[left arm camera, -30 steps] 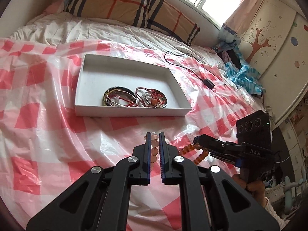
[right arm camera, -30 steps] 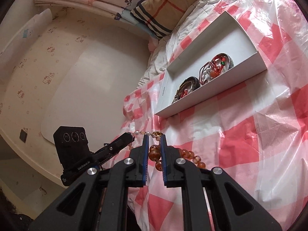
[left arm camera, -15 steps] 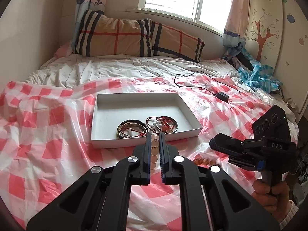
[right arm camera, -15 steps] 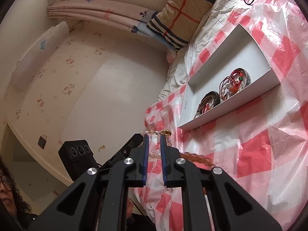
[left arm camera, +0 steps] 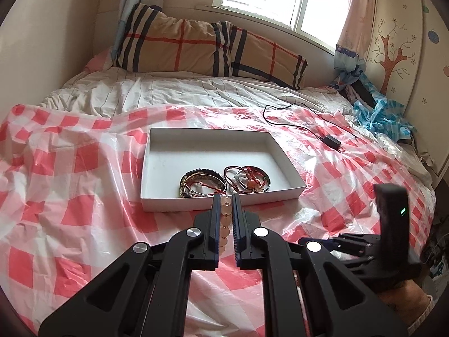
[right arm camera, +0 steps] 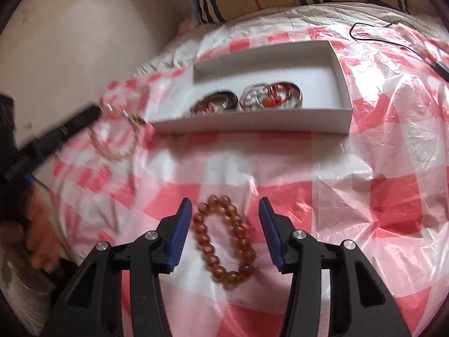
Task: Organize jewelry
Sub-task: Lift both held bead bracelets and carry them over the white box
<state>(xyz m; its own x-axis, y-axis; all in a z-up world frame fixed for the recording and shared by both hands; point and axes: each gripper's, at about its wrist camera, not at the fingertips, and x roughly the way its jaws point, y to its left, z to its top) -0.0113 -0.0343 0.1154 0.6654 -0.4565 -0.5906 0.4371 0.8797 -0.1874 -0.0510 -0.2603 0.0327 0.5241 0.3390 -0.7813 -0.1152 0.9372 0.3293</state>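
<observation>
My left gripper (left arm camera: pixel 225 199) is shut on a pale pink bead bracelet (left arm camera: pixel 225 219), held above the checked sheet just in front of the white box (left arm camera: pixel 157 179). In the right wrist view this bracelet (right arm camera: pixel 118 137) hangs blurred from the left gripper (right arm camera: pixel 96 112) at left. The box (right arm camera: pixel 252 123) holds several bangles and bracelets (left arm camera: pixel 224 181). My right gripper (right arm camera: pixel 226 210) is open, its fingers on either side of an amber bead bracelet (right arm camera: pixel 224 243) that lies on the sheet.
A red-and-white checked plastic sheet (left arm camera: pixel 70 185) covers the bed. A plaid pillow (left arm camera: pixel 207 50) lies at the head. A black charger cable (left arm camera: pixel 308 129) lies to the right of the box. Blue cloth (left arm camera: pixel 378 115) is heaped by the wardrobe.
My right gripper has opened and let go of the amber bracelet, which now lies on the sheet. My left gripper has lifted with the pink bracelet, closer to the box.
</observation>
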